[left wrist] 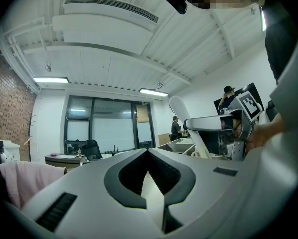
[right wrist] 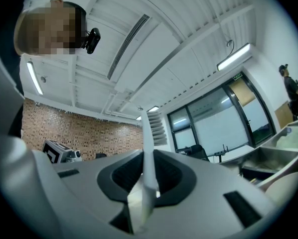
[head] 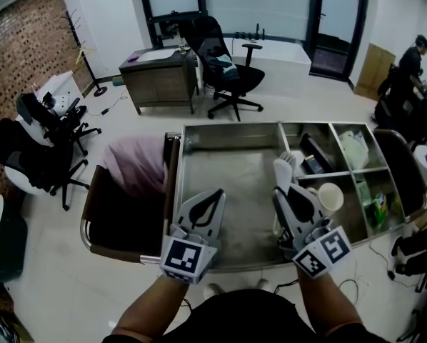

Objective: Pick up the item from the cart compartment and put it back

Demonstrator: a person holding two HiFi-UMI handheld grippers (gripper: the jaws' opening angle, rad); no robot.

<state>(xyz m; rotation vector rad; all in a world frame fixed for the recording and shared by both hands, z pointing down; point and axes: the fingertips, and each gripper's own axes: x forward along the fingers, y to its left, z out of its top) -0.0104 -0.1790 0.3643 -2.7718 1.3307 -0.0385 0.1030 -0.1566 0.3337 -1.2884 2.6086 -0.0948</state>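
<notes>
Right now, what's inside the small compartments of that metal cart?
A white cup, a green packet, dark items and a white bag. The right gripper, holding a white utensil, hides what lies beside the cup.

- The right gripper [right wrist: 147,159] has its jaws pressed on a thin white tool with a ribbed head [right wrist: 149,133], which stands up from between them.
- Left of the gripper, a marker cube [right wrist: 56,152] shows in front of a brick wall [right wrist: 89,133].
- Right of the gripper are the steel cart [right wrist: 266,156], glass windows [right wrist: 214,126] and, far off, a person [right wrist: 290,89].
- Above the gripper are a ceiling vent [right wrist: 129,36] and a lit strip lamp [right wrist: 233,57].
</notes>
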